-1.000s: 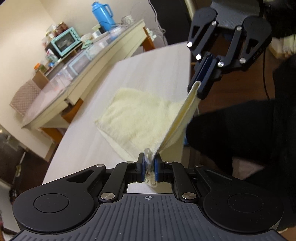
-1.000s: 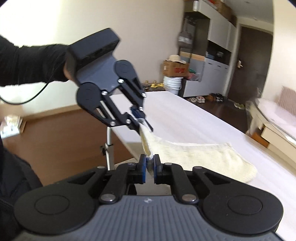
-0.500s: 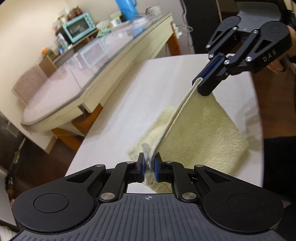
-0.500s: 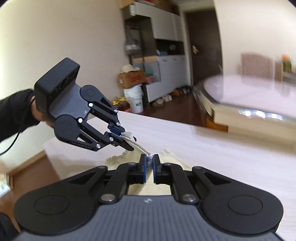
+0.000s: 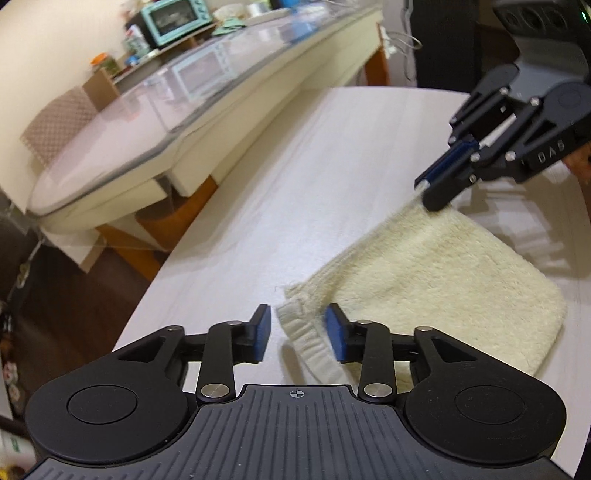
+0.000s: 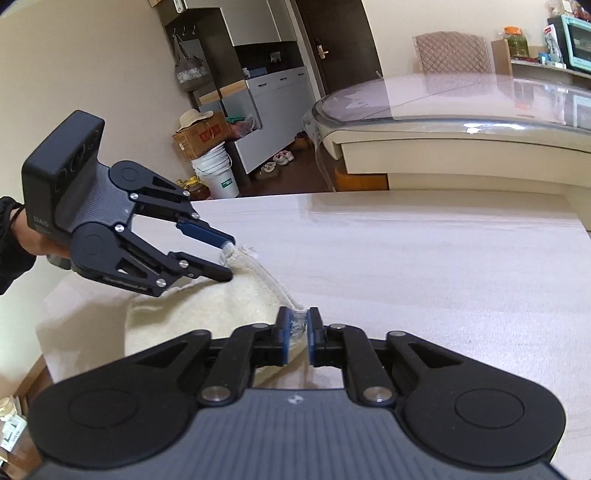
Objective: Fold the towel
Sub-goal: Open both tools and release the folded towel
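Note:
A pale yellow towel [image 5: 443,273] lies folded on the white table [image 5: 295,177]. My left gripper [image 5: 297,332] is open, its blue pads either side of the towel's near corner, which rests on the table between them. In the right wrist view the left gripper [image 6: 227,260] is also open at that corner of the towel [image 6: 207,306]. My right gripper [image 6: 297,334] is still pinching the towel's other corner, with a narrow gap between the pads. In the left wrist view the right gripper [image 5: 430,192] sits at the towel's far corner.
A glass-topped cream table [image 5: 166,110] stands beyond the white table, with a teal toaster oven [image 5: 173,18] behind it. A cardboard box [image 6: 201,134] and a white bucket [image 6: 218,177] stand on the floor by the cabinets. The white table's edge [image 5: 155,288] is close on the left.
Both grippers carried the lifted towel edge over and down onto the lower layer. The left gripper has opened and let go of its corner. The right gripper's pads have parted slightly.

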### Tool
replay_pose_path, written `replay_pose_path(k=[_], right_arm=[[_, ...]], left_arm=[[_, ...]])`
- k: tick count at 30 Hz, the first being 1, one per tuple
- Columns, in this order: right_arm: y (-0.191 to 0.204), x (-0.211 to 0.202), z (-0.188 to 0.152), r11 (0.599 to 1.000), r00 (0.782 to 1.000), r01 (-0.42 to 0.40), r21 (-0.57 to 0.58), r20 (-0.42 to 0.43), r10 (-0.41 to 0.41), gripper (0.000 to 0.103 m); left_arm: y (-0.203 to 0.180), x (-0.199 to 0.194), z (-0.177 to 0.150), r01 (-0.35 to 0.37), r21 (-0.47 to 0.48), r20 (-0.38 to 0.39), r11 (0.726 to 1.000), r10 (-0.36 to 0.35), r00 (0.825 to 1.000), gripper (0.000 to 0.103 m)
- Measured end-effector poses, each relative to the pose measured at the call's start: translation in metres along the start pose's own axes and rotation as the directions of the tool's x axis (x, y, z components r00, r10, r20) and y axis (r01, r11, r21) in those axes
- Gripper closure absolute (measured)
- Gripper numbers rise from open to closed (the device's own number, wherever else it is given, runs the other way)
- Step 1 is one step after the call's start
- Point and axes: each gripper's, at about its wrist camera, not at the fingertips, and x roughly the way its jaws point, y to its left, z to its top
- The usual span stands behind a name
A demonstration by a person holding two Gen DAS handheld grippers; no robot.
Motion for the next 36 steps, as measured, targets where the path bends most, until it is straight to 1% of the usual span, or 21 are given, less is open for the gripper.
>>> replay_pose_path(k=[4, 7, 9, 13, 17, 19, 20, 21, 23, 26, 29, 32, 36], right_arm=[[0.002, 0.003, 0.006, 1.000, 1.000, 0.017, -0.022, 0.020, -0.017, 0.085], [0.004, 0.015, 0.009, 0.996, 0.999, 0.045, -0.071, -0.005, -0.045, 0.085], [0.004, 0.019, 0.009, 0.993, 0.998, 0.058, -0.099, -0.020, -0.060, 0.085], [0.009, 0.019, 0.008, 0.986, 0.996, 0.071, -0.152, -0.041, -0.078, 0.085], [0.015, 0.010, 0.015, 0.983, 0.996, 0.080, -0.167, -0.021, -0.084, 0.084], [0.018, 0.004, 0.020, 0.983, 0.997, 0.076, -0.168, 0.000, -0.077, 0.082], [0.021, 0.000, 0.023, 0.982, 0.997, 0.075, -0.174, 0.010, -0.074, 0.077], [0.025, -0.003, 0.024, 0.980, 0.998, 0.070, -0.185, 0.016, -0.068, 0.073], [0.032, -0.008, 0.025, 0.978, 0.999, 0.040, -0.204, 0.008, -0.039, 0.071], [0.040, -0.011, 0.023, 0.971, 1.000, -0.006, -0.239, -0.027, -0.001, 0.071], [0.046, -0.009, 0.018, 0.961, 0.997, -0.053, -0.271, -0.076, 0.033, 0.071], [0.047, -0.003, 0.009, 0.953, 0.991, -0.081, -0.292, -0.123, 0.047, 0.071], [0.043, 0.002, 0.001, 0.952, 0.986, -0.104, -0.289, -0.155, 0.061, 0.067]], left_arm=[[0.003, -0.001, -0.004, -0.016, -0.036, 0.013, 0.999, 0.016, 1.000, 0.058], [0.005, 0.001, -0.007, -0.022, -0.062, 0.020, 0.998, 0.023, 1.000, 0.053], [0.005, 0.000, -0.008, -0.035, -0.069, 0.024, 0.997, 0.037, 0.999, 0.046], [0.005, -0.002, -0.009, -0.046, -0.092, 0.033, 0.995, 0.049, 0.998, 0.046], [0.006, -0.011, -0.011, -0.055, -0.129, 0.051, 0.990, 0.062, 0.997, 0.045], [0.007, -0.017, -0.012, -0.058, -0.152, 0.063, 0.987, 0.069, 0.996, 0.043], [0.008, -0.022, -0.013, -0.058, -0.165, 0.070, 0.985, 0.070, 0.995, 0.041], [0.008, -0.026, -0.014, -0.065, -0.176, 0.075, 0.982, 0.080, 0.994, 0.037], [0.006, -0.037, -0.016, -0.084, -0.189, 0.090, 0.978, 0.102, 0.991, 0.032], [-0.004, -0.054, -0.022, -0.092, -0.201, 0.110, 0.975, 0.116, 0.987, 0.031], [-0.022, -0.065, -0.028, -0.083, -0.191, 0.121, 0.978, 0.107, 0.987, 0.030], [-0.042, -0.066, -0.034, -0.077, -0.162, 0.118, 0.984, 0.096, 0.988, 0.030], [-0.063, -0.057, -0.041, -0.080, -0.135, 0.105, 0.988, 0.095, 0.990, 0.030]])
